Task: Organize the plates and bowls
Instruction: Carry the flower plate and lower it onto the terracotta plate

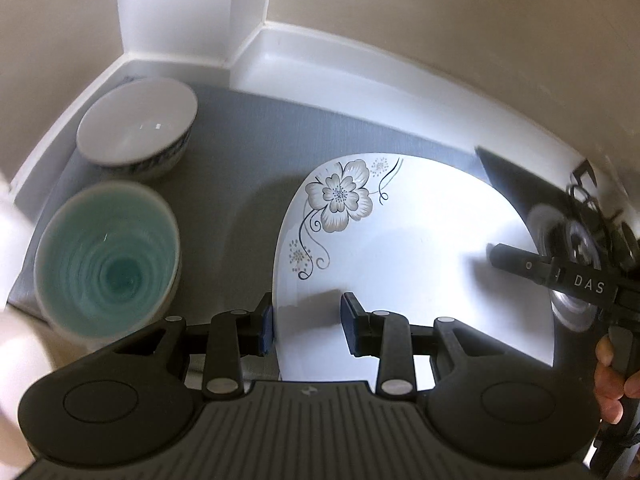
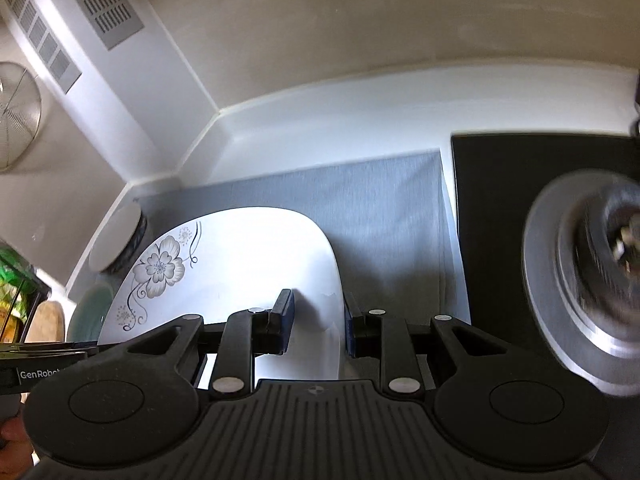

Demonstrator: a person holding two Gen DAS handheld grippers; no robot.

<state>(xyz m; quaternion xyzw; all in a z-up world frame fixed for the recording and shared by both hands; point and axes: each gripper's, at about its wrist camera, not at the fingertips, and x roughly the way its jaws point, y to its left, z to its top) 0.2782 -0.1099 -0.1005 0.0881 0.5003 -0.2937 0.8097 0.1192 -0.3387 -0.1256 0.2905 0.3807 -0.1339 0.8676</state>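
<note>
A white plate (image 1: 420,248) with a grey flower print hangs over the grey mat (image 1: 240,152), held at both ends. My left gripper (image 1: 308,326) is shut on its left rim, one pad outside the edge and one over the plate. My right gripper (image 2: 318,322) is shut on the plate (image 2: 248,256) at its right rim; a finger (image 1: 520,264) of it shows lying on the plate in the left wrist view. Left of the plate on the mat stand a teal bowl (image 1: 108,256) and, behind it, a white bowl (image 1: 136,136) with a blue pattern outside.
Walls and a white pillar (image 1: 180,8) close the counter's back corner, with a white ledge (image 2: 340,128) along them. A black mat (image 2: 500,200) on the right carries a blurred round metal object (image 2: 580,272). A wire strainer (image 2: 16,116) hangs at the left.
</note>
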